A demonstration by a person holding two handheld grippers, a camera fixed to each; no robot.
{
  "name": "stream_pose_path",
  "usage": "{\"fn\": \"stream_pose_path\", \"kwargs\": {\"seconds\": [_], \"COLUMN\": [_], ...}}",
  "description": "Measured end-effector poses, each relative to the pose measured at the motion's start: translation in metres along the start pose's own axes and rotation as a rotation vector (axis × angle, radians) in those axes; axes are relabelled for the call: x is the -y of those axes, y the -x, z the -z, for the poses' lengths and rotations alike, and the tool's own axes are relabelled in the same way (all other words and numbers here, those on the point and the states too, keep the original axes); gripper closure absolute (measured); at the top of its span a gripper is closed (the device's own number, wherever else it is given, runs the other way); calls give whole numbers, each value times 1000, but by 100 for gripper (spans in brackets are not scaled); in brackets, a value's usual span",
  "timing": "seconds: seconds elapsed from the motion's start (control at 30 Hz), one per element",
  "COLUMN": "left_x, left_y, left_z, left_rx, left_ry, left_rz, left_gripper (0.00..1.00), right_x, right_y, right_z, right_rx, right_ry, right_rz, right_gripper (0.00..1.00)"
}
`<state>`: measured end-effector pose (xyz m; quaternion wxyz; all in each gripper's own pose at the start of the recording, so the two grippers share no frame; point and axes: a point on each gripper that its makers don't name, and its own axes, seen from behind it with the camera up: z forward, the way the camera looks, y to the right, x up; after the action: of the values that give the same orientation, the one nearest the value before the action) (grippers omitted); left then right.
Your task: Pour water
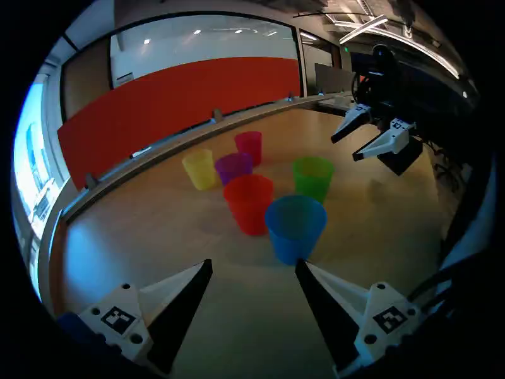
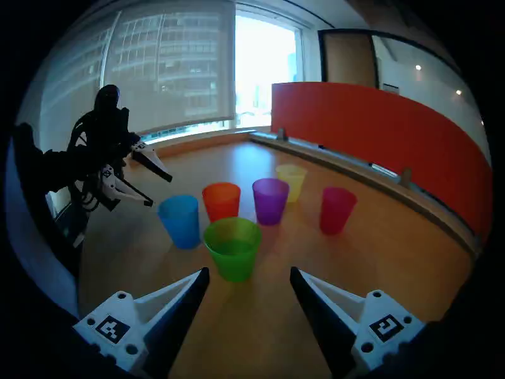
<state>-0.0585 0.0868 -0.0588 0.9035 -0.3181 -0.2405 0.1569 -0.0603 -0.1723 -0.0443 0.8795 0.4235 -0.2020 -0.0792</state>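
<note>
On the wooden table [image 1: 391, 215], six coloured plastic cups are clustered upright, none touched.

The left gripper [image 1: 253, 261] is held spread wide, empty, with the blue cup [image 1: 295, 226] just past its fingertips. The right gripper [image 2: 249, 270] is likewise parted and empty, faced at the green cup [image 2: 233, 247]. The orange cup [image 2: 221, 201], purple cup [image 2: 270, 200], yellow cup [image 2: 290, 181] and magenta cup [image 2: 336, 210] are set behind. Water is possibly seen in the green cup, but this is unclear.

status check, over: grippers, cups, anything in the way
Left gripper open, empty, facing blue cup. Right gripper open, empty, facing green cup. Orange cup crowds close beside both.
</note>
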Motion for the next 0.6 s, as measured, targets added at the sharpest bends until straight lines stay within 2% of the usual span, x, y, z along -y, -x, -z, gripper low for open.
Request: {"fn": "stream_pose_path", "kwargs": {"seconds": [0.3,0.6], "left_x": [30,57], "left_y": [-19,-32], "left_z": [19,36], "left_rx": [-97,-192], "left_ry": [-139,-262], "left_rz": [60,126], "left_gripper": [2,2], "right_x": [1,-9], "right_y": [-4,-15], "right_z": [27,53], "right_rx": [-26,-84], "right_ry": [145,317], "right_rz": [-75,-101], "right_gripper": [1,1]}}
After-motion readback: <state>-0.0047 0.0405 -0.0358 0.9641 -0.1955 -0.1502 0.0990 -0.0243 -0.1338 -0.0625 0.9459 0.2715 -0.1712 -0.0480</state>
